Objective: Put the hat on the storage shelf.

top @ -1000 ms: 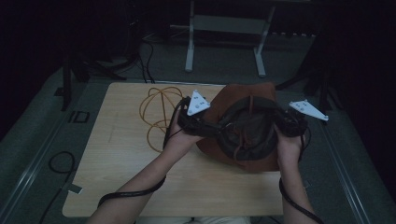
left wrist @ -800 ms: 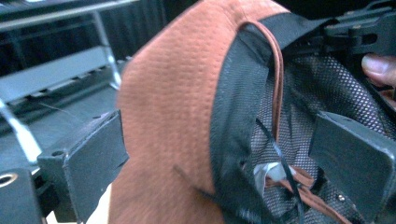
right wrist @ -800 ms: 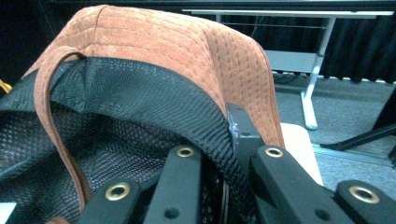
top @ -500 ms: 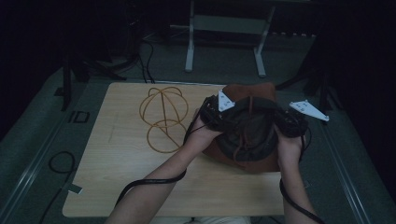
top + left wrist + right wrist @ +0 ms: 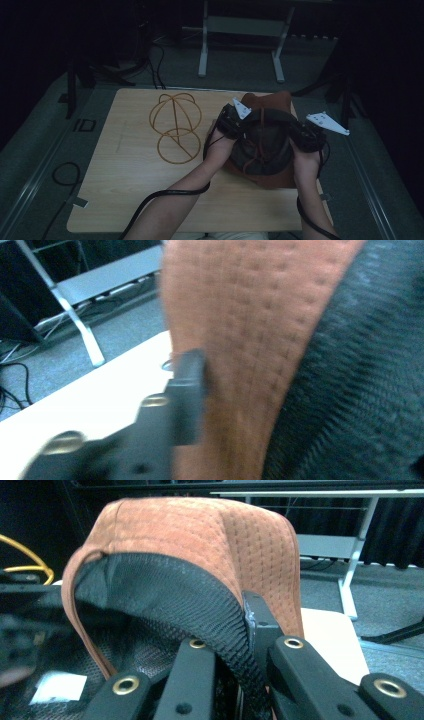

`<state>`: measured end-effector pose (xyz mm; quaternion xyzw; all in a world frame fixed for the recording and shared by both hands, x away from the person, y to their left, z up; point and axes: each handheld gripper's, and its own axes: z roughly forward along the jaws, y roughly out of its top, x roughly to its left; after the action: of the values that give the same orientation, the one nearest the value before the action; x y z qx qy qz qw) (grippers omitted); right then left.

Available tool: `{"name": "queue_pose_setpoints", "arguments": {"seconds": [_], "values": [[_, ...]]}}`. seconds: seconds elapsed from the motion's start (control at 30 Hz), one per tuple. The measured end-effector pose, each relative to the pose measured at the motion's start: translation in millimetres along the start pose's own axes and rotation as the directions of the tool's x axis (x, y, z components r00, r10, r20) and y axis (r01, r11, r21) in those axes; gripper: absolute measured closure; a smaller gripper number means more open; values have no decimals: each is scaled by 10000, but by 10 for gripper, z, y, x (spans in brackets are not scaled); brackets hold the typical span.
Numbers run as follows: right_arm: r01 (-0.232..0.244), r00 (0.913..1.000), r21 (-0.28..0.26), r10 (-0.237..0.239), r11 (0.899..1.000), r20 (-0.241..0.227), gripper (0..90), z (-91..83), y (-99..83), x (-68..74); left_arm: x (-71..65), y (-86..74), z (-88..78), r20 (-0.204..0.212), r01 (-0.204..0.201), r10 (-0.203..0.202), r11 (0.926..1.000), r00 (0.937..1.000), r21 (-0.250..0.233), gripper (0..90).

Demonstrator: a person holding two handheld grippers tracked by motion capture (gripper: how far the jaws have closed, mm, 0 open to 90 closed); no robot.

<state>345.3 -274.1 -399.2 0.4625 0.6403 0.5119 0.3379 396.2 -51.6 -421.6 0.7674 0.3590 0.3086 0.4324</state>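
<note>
Hat [image 5: 267, 145] on table [image 5: 125, 170], right half, opening up, w/ wire stand [image 5: 175, 127] just left of it, lying flat; left gripper [image 5: 232, 122] at hat's left rim, right gripper [image 5: 305, 135] at right rim, hat betw. them; desk frame [image 5: 240, 30] on floor behind table; cable loop [image 5: 65, 175] on floor left.

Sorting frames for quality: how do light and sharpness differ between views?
High view: dim and underexposed, though the yellow wire hat stand stays legible. Left gripper view: motion-blurred, rust-brown suede hat soft. Right gripper view: brighter, black mesh lining crisp.
</note>
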Motion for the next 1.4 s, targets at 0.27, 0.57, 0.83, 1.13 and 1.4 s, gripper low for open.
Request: {"name": "queue_pose_setpoints", "arguments": {"seconds": [0.27,0.57,0.83,1.13,1.4], "values": [[-173,9998,-123,173,9998,14,828,-39,-104,52,-19,58,-41,-175,-372,367,9990,9992,-262,876],[-25,9962,-132,14,9999,-874,520,-254,-138,39,37,134,-189,-262,-750,732,9943,9970,-754,879],[113,9890,-524,-189,9986,-1468,460,-583,-164,-70,97,115,-279,-288,-1173,1145,9841,9930,-1336,879],[104,9981,-634,-142,9979,-599,472,-726,-169,-454,217,22,-434,1057,-1512,1794,9609,9781,-2319,878],[-102,9995,-303,93,9995,-299,491,-716,-253,-675,326,-77,-517,2999,-1119,2339,9210,9248,-3731,877]]}}
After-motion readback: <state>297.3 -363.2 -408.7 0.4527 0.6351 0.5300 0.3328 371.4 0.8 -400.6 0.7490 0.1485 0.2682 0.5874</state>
